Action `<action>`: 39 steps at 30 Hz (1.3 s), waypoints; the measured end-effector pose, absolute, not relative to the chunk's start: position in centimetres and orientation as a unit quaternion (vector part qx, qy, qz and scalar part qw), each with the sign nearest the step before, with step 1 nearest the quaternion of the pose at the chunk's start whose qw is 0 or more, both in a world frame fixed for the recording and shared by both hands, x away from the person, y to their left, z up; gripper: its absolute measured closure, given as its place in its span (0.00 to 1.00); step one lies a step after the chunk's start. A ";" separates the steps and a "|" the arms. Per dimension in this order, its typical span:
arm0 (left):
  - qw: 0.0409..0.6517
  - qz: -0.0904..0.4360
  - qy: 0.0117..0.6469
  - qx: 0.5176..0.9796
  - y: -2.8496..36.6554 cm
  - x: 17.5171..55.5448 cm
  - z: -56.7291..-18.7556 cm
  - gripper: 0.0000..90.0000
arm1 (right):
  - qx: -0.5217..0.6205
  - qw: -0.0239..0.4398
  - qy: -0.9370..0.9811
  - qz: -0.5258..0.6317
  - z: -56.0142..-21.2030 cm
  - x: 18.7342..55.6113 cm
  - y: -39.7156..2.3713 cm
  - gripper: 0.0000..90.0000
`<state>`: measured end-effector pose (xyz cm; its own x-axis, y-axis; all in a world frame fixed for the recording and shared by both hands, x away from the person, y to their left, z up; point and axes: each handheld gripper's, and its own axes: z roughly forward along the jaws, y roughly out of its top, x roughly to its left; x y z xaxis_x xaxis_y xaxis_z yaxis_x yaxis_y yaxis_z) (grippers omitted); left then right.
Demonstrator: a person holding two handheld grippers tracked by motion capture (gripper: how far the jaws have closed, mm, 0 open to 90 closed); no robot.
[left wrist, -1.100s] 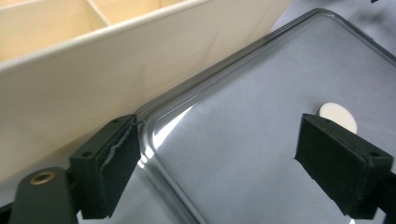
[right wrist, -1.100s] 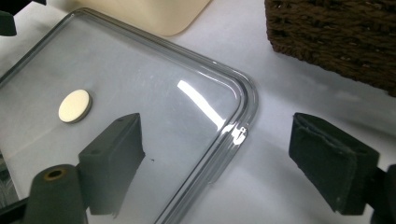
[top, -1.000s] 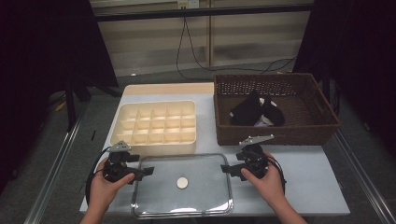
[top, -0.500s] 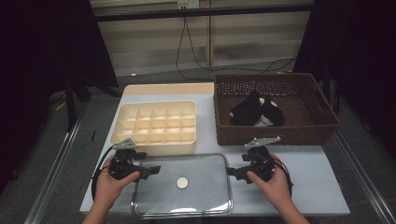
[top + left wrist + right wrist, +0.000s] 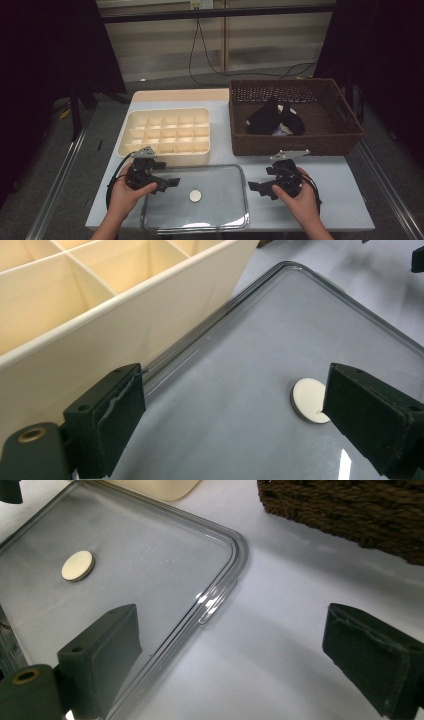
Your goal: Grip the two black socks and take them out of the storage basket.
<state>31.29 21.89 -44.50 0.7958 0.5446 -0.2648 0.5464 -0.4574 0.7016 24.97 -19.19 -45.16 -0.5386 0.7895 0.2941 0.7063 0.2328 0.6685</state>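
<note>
The clear lid (image 5: 195, 205) is lying flat on the desk (image 5: 320, 175), just in front of the cream divided box (image 5: 167, 132), with its pale round knob (image 5: 195, 196) facing up. From how things lie, the lid appears to be off the box already and set down, so the uncovering part of the work looks done.

The left gripper (image 5: 167, 182) is hovering over the lid's left end with its jaws spread wide; in the left gripper view nothing is between the pads, and the knob (image 5: 310, 400) is sitting on the lid (image 5: 240, 380) close by the far jaw, the box wall (image 5: 150, 325) rising just beside. The right gripper (image 5: 257, 188) is sitting just off the lid's right end. Its jaws have just been opening, and in the right gripper view they are standing wide with nothing gripped, one jaw over the lid's rim (image 5: 220, 600) and the other over bare desk (image 5: 280, 630).

What is left, as a judgement: the box compartments are standing empty, while dark rolled items (image 5: 275, 120) are resting in the wicker basket (image 5: 300, 142) to the right. Sorting those into the compartments is likely still to come, and neither gripper is reaching toward the basket yet.
</note>
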 end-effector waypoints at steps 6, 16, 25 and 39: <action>0.410 -0.009 0.308 0.859 20.9 31.6 -44.6 0.10 | 0.481 0.053 0.784 0.390 -45.3 24.6 -20.1 0.08; 0.410 -0.017 0.297 0.862 19.9 31.9 -44.8 0.08 | 0.489 0.051 0.779 0.390 -45.2 24.1 -21.3 0.07; 0.415 -0.015 0.297 0.860 19.9 32.1 -44.8 0.06 | 0.490 0.034 0.786 0.374 -45.2 24.6 -22.1 0.04; 0.418 -0.022 0.292 0.860 19.9 32.1 -44.7 0.06 | 0.481 0.025 0.815 0.322 -44.9 26.2 -23.2 0.05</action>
